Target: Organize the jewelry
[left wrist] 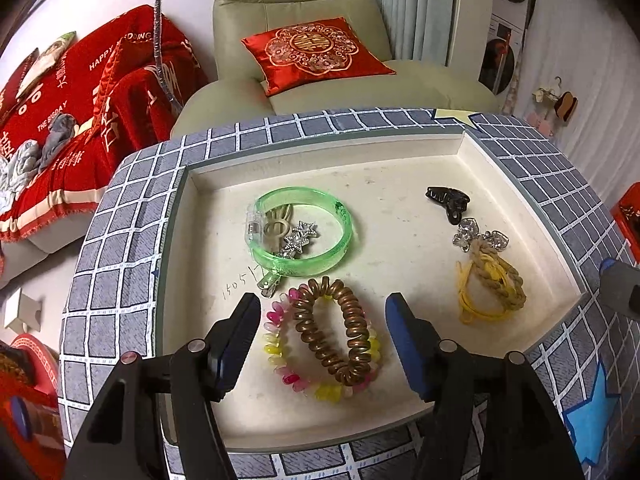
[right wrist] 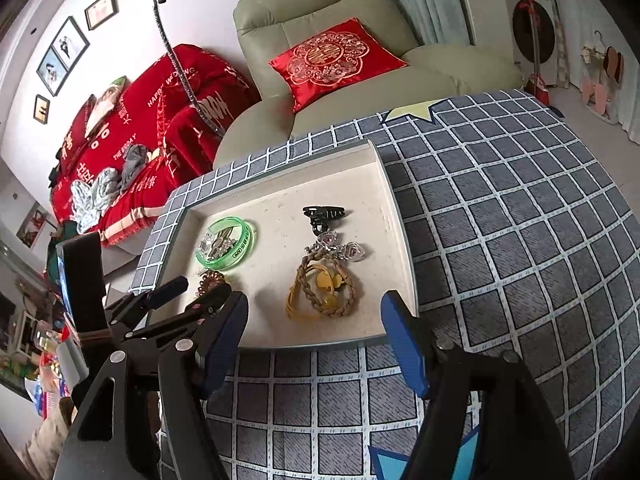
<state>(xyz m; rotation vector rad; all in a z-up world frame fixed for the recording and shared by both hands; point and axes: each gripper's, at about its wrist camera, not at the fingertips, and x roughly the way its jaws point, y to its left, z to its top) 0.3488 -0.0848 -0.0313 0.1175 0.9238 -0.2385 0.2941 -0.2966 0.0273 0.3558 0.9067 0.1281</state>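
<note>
The left wrist view looks straight into the shallow cream tray (left wrist: 400, 160), which sits on a desk (left wrist: 120, 240) covered in grey cloth with a white grid. Only this view shows, at the tray's near edge, a coppery spiral hair tie (left wrist: 332, 336) lying on top of a ring of pink and yellow beads (left wrist: 280, 352). The left tongs (left wrist: 322, 340) stand wide open on either side of that pair, pads clear of both.

Farther back on the left lies a translucent green bangle (left wrist: 304, 232), with glittery star clips (left wrist: 300, 238) and a beige clip inside its ring. On the far right sits a black claw clip (left wrist: 448, 200), and nearer a sparkling silver bow (left wrist: 476, 236) touching a braided tan cord (left wrist: 500, 276) tangled with yellow elastic.

The right wrist view sits farther back and shows the broad stretch of desk right of the tray. Its right tongs (right wrist: 314, 340) gape open over the tray's near rim (right wrist: 320, 342), holding nothing. From here the spiral tie is mostly hidden behind the left tongs' arm.
</note>
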